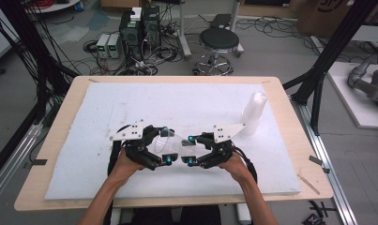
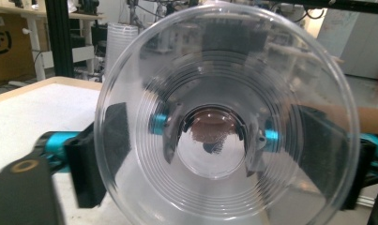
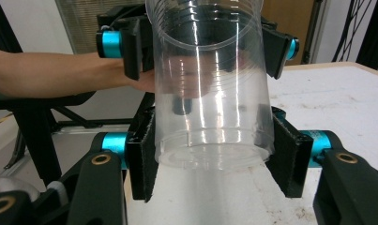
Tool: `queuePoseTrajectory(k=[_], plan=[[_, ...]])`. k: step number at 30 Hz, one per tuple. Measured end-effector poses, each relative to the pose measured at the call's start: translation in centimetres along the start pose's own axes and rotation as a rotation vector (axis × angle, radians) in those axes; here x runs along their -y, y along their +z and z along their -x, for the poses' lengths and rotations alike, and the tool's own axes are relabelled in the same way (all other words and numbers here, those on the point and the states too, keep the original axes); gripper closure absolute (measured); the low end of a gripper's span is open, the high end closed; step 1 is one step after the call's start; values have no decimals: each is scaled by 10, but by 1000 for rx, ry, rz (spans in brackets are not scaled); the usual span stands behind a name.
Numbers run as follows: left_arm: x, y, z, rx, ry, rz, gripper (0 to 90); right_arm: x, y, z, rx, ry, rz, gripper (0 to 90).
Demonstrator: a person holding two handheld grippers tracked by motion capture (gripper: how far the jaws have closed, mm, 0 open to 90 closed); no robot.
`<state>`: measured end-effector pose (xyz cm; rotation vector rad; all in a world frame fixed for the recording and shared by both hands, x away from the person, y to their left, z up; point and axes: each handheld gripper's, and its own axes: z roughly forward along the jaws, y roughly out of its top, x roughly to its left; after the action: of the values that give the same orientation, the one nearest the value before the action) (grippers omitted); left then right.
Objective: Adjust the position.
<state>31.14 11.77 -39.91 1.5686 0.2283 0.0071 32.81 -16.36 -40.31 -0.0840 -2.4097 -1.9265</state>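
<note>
A person's two bare forearms reach in from the near edge of a table covered by a white foam sheet (image 1: 102, 164), each hand holding a black two-jaw gripper. Between the grippers, held just above the sheet near the table's middle, is a clear plastic cup (image 1: 170, 143) lying on its side. The right gripper (image 3: 219, 159) is clamped on the cup's base end, its pads pressing both sides. The left gripper (image 2: 224, 154) straddles the wide rim end with a pad on either side; whether those pads press on the rim is unclear. Farther right on the sheet stands a stack of clear cups (image 1: 253, 112). One cup appears to be off the stack, mid hand-over; setting it down looks still to do.
</note>
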Motion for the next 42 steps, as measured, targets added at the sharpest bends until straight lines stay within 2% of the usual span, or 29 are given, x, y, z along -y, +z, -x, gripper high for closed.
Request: queuePoseTrajectory(k=[8, 23, 25, 26, 27, 28, 31, 37, 41, 42], plan=[[0, -1, 0, 16, 2, -2, 271, 0, 0, 0, -10, -3, 4, 431], [0, -1, 0, 19, 12, -3, 330, 1, 1, 0, -14, -6, -10, 427], [0, 0, 1, 18, 14, -11, 331, 1, 2, -1, -9, -11, -24, 402], [0, -1, 1, 19, 14, -11, 331, 1, 3, -1, -11, -4, -39, 327], [0, -1, 1, 20, 16, -10, 331, 0, 5, -2, 0, 11, -61, 211], [-1, -1, 1, 19, 16, -7, 332, 0, 6, -2, 15, 9, -72, 197], [-1, -2, 0, 18, 20, -12, 332, -1, 9, -3, -2, 0, -78, 189], [-2, -5, 1, 13, 23, -15, 332, -2, 10, -4, 7, 0, -85, 187], [-5, -8, 1, -6, 41, -39, 332, -3, 10, -5, 24, -6, -97, 187], [-8, -10, 1, -24, 52, -66, 332, -3, 9, -5, 39, -4, -105, 187]])
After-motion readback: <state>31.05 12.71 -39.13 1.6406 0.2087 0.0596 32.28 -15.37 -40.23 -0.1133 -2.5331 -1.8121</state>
